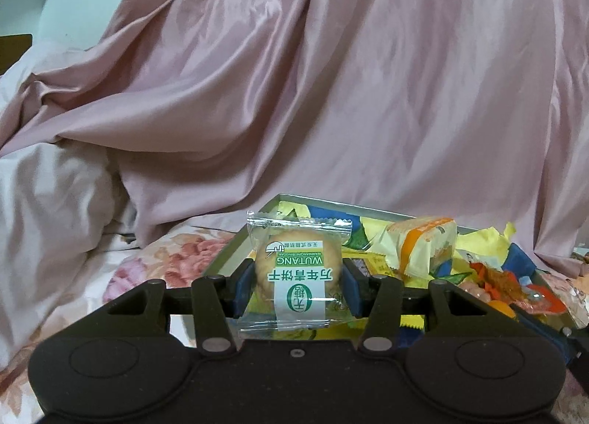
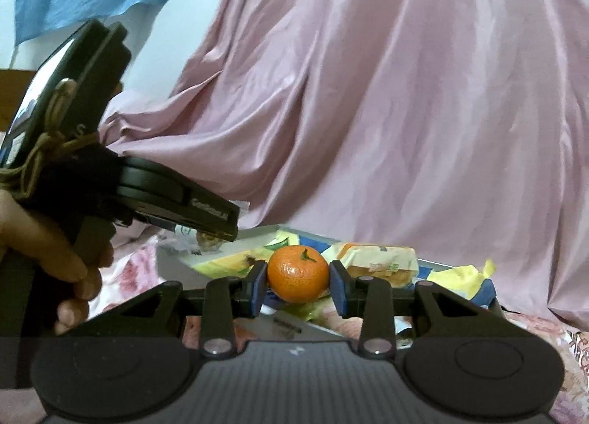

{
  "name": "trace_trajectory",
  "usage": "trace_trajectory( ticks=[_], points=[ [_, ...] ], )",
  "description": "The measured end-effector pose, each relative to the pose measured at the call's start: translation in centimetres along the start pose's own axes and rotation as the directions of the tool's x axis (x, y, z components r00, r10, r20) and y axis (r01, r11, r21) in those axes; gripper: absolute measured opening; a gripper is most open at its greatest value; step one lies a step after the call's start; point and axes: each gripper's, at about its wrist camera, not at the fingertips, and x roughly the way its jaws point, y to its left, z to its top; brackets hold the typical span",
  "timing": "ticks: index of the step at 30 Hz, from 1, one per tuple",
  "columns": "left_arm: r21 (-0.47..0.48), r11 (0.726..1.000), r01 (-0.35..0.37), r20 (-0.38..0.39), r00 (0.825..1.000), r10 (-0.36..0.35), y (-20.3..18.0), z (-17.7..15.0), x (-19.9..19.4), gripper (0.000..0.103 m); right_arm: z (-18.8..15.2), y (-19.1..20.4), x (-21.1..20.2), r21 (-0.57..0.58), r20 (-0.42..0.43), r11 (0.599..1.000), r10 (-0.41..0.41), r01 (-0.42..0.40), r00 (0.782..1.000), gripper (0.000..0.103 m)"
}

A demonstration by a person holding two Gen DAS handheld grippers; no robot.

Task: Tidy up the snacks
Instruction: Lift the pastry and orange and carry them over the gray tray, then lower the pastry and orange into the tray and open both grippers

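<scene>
Snacks in hand: a biscuit packet (image 1: 297, 278) sits between the fingers of the left gripper (image 1: 297, 286), and a mandarin (image 2: 298, 273) between the fingers of the right gripper (image 2: 298, 286). Both sets of pads are closed on their loads.

Handling, as judged. The biscuit packet looks light, its clear film slick and crinkly, the round biscuit inside brittle — a hard squeeze would likely crack it. The present hold, across the biscuit's width, seems sound; the sealed ends would flex and slip. The mandarin is heavier, round and firm-skinned but soft under pressure; a hold across its widest part, as now, guards against rolling out.

Appearance. The packet is clear film with a white and green label, its print reading upside down to the left camera, serrated seal uppermost. The mandarin is bright orange, glossy, with a small green stalk on top.

Beyond the fingertips lies a tray (image 1: 228, 252) holding more snacks: a pale yellow wrapped cake (image 1: 423, 245) beyond and right of the left fingers, and yellow wrappers (image 1: 478, 239) further right. The tray rests on a floral sheet (image 1: 176, 258); pink cloth (image 1: 368, 92) is heaped behind. A hand (image 2: 44, 254) grips the left gripper's handle.
</scene>
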Motion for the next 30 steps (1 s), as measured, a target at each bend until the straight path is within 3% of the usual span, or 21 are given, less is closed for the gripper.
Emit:
trace_trajectory(
  ticks=[9, 18, 23, 30],
  points=[
    [0.006, 1.000, -0.002, -0.034, 0.999, 0.003, -0.8, -0.7, 2.1, 0.051, -0.8, -2.0, 2.0, 0.094, -0.057, 0.995, -0.021, 0.026, 0.998, 0.040],
    [0.022, 1.000, 0.005, -0.054, 0.999, -0.004, -1.2, -1.3, 2.4, 0.052, -1.0, -1.8, 2.1, 0.098, -0.070, 0.995, -0.012, 0.019, 0.997, 0.041],
    [0.018, 1.000, 0.007, -0.059, 0.998, -0.006, -1.2, -1.3, 2.4, 0.054, -1.0, -1.9, 2.1, 0.100, -0.073, 0.995, -0.010, 0.018, 0.997, 0.046],
    [-0.002, 1.000, 0.004, -0.065, 0.998, -0.005, -0.8, -1.5, 2.3, 0.075, -1.0, -1.9, 2.1, 0.103, -0.074, 0.994, -0.014, 0.021, 0.997, 0.053]
  ],
)
